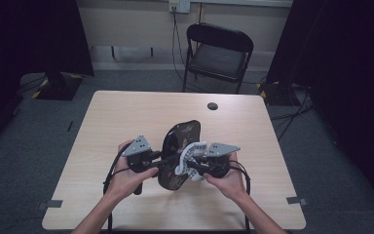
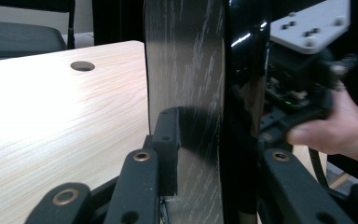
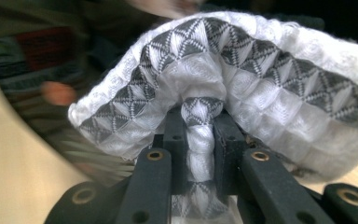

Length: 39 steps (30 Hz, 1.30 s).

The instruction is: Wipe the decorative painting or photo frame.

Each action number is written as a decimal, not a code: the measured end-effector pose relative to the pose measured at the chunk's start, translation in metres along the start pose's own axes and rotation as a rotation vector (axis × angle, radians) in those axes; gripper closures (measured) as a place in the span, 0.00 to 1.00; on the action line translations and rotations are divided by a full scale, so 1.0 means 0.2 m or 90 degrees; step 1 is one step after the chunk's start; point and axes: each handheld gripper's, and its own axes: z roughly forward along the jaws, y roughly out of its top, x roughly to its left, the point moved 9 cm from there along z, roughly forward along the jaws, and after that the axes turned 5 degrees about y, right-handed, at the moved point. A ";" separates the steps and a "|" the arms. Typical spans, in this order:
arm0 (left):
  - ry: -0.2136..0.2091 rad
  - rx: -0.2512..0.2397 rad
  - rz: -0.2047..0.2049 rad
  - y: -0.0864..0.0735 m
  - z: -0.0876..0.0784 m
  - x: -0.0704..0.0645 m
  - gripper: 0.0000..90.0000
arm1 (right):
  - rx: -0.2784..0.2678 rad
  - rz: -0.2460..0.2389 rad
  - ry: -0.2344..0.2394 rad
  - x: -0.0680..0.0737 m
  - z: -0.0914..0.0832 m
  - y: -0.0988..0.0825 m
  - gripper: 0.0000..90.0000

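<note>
The high view looks forward and down from above the person's side, taking in the whole tabletop [image 1: 126, 117] and a folding chair [image 1: 217, 51] beyond it. The left gripper view sits very close behind its jaws, facing along a dark plate [image 2: 186, 93] held on edge, toward that chair. The right gripper view looks at a white-and-grey cloth [image 3: 242, 79] from very near. Both share plate and cloth with the high view

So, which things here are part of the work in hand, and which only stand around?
In use:
- black tray, held upright on edge by the left gripper
- white and grey cloth, pinched in the right gripper, against the tray

Standing around:
- folding chair
- round hole in the table
</note>
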 end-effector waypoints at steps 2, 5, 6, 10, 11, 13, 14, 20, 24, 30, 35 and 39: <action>-0.003 0.000 0.000 0.00 0.00 0.00 0.76 | 0.003 0.013 -0.028 -0.06 -0.01 -0.02 0.88; -0.008 0.002 0.001 0.00 0.00 -0.01 0.76 | 0.001 0.033 -0.061 -0.15 -0.03 -0.04 0.88; -0.009 0.000 0.002 0.00 0.01 -0.01 0.76 | 0.000 0.038 -0.062 -0.16 -0.03 -0.04 0.88; -0.003 0.001 0.006 0.00 0.01 -0.01 0.76 | 0.009 0.028 -0.036 -0.10 -0.02 -0.04 0.89; -0.001 0.001 0.006 0.00 0.00 0.00 0.76 | 0.013 0.020 -0.024 -0.07 -0.01 -0.04 0.89; 0.000 0.003 0.007 0.00 0.00 0.00 0.77 | 0.018 0.001 -0.006 -0.01 0.00 -0.03 0.89; -0.002 0.001 0.002 0.00 0.00 0.00 0.77 | 0.018 -0.002 -0.002 0.00 0.01 -0.03 0.89; 0.001 -0.002 0.009 0.00 0.00 0.01 0.78 | 0.010 0.023 -0.017 -0.05 0.00 -0.03 0.89; 0.001 -0.001 0.011 0.00 0.00 0.01 0.78 | 0.007 0.043 -0.056 -0.15 -0.02 -0.04 0.89; 0.013 -0.001 0.025 0.01 0.00 0.02 0.80 | 0.016 0.045 -0.057 -0.16 -0.02 -0.07 0.89; 0.013 -0.001 0.025 0.01 -0.01 0.02 0.81 | 0.028 0.013 -0.007 -0.02 0.02 -0.07 0.89; 0.012 -0.003 0.015 0.01 -0.01 0.02 0.81 | 0.027 0.014 -0.008 -0.03 0.02 -0.07 0.89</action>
